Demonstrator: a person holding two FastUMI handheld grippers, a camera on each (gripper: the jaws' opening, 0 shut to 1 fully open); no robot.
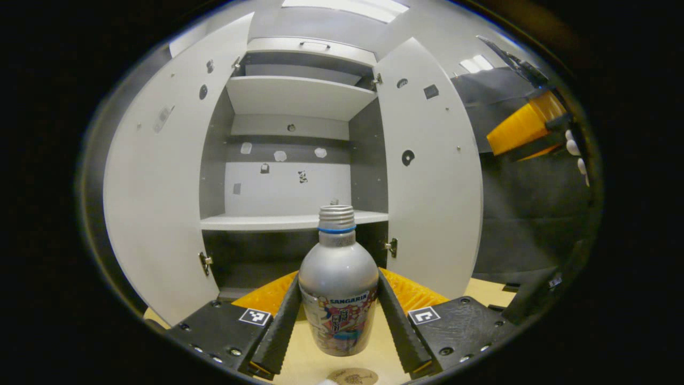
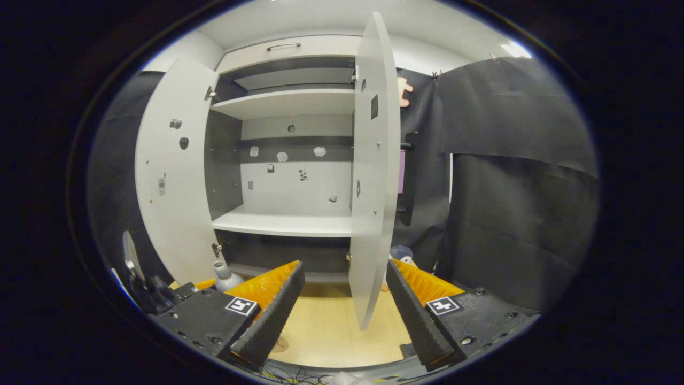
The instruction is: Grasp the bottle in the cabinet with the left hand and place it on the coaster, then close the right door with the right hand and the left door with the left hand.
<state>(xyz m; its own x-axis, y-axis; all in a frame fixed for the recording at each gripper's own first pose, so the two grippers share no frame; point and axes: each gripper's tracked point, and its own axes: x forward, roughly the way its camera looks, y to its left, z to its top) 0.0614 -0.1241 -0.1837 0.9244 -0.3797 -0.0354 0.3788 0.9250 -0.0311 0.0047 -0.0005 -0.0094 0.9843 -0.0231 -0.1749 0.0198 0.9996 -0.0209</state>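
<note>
A silver bottle [image 1: 339, 278] with a colourful label stands upright between the fingers of my left gripper [image 1: 338, 282], which is shut on its sides. It is out of the cabinet, low over the wooden table [image 1: 483, 291]. A round cork coaster [image 1: 352, 377] lies just nearer than the bottle's base. Both cabinet doors hang open: the left door [image 1: 160, 187] and the right door [image 1: 433, 176]. In the right gripper view, my right gripper [image 2: 344, 267] is open, with the right door's [image 2: 374, 160] free edge standing in line between its fingers. The bottle [image 2: 224, 275] shows at lower left there.
The cabinet's shelves [image 1: 294, 220] are bare, with small stickers on the back panel. Black cloth walls [image 2: 513, 214] close the booth on the right. The other gripper [image 1: 526, 125] and a gloved hand show at the upper right of the left gripper view.
</note>
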